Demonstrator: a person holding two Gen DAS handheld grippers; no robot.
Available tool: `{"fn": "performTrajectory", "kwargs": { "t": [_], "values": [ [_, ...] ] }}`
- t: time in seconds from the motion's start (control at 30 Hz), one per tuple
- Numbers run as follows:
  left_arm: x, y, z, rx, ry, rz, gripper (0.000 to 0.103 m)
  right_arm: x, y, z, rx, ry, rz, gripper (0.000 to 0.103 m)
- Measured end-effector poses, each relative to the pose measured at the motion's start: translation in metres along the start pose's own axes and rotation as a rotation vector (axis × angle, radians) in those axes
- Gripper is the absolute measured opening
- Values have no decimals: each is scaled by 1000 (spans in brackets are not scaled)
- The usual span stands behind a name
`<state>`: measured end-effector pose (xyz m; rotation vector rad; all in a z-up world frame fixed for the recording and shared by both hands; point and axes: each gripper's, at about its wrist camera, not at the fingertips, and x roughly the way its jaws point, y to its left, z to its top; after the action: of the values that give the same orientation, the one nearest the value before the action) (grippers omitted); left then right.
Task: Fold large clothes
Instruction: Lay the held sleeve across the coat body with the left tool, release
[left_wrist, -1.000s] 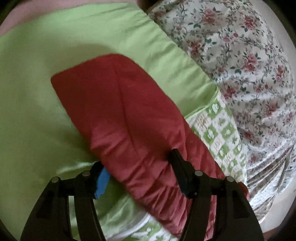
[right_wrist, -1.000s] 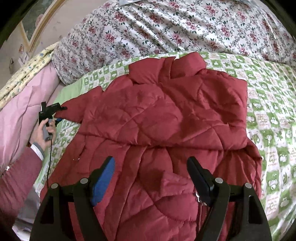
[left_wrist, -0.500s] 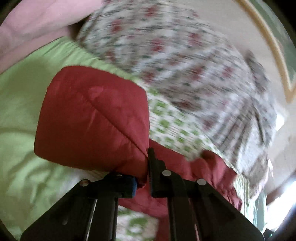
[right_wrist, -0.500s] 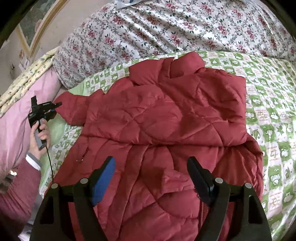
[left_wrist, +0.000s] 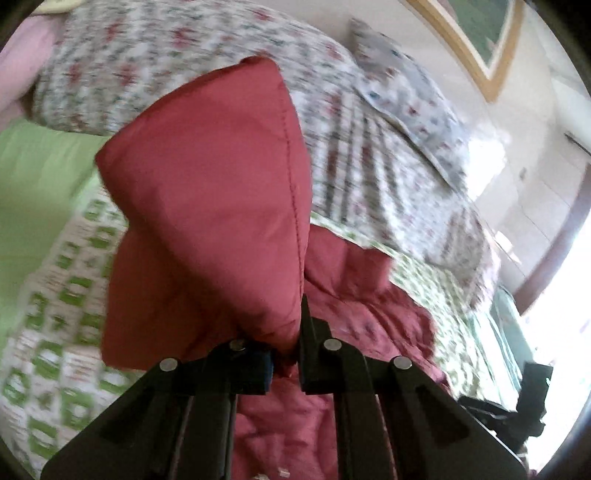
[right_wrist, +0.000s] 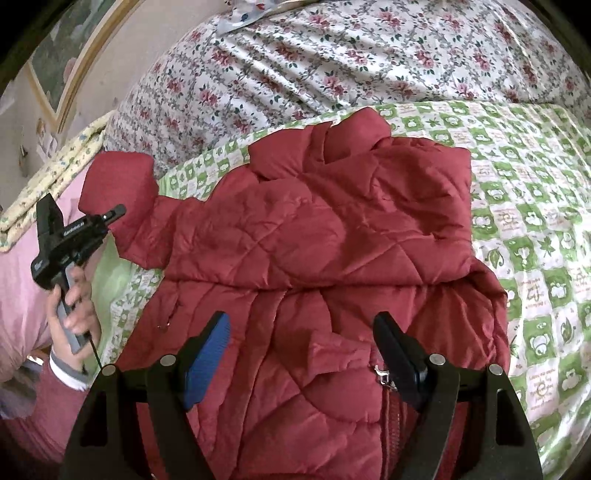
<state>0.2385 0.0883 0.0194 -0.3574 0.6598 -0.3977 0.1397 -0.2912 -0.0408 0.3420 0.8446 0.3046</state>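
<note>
Compared with a second ago: left gripper (left_wrist: 286, 363), then spread open astride the sleeve (left_wrist: 207, 206) on the green sheet (left_wrist: 33, 177), now clamped on the sleeve's cuff end and raised clear of the bedding. Judged as the start of the sleeve fold, with the sleeve ready for carrying inward across the red quilted jacket (right_wrist: 325, 236).

Right gripper (right_wrist: 299, 347): jaws wide apart, nothing between them, poised over the jacket's lower front near the zipper pull (right_wrist: 380, 373).

Left wrist view: close detail of the pinch and the seam on the lifted sleeve; heavy blur elsewhere. Right wrist view: whole jacket spread on the green checked quilt (right_wrist: 535, 206), floral bedding (right_wrist: 369, 55) beyond, other sleeve already folded across the chest.
</note>
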Motion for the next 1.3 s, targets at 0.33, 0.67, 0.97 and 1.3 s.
{"fn": "performTrajectory", "kwargs": {
  "t": [0.33,0.67,0.97,1.3],
  "values": [
    [41,-81,-33,138,94,-48,7,-12,-22,1,61,-24,23,81],
    [89,-136,-66,198,192,-104,7,-23,-53,3,131,-50,38,81],
    [126,-149,-91,208,271,-97,7,-22,-76,12,195,-71,66,83],
    [136,-152,-112,256,313,-55,9,17,-75,42,273,-38,211,88]
  ]
}}
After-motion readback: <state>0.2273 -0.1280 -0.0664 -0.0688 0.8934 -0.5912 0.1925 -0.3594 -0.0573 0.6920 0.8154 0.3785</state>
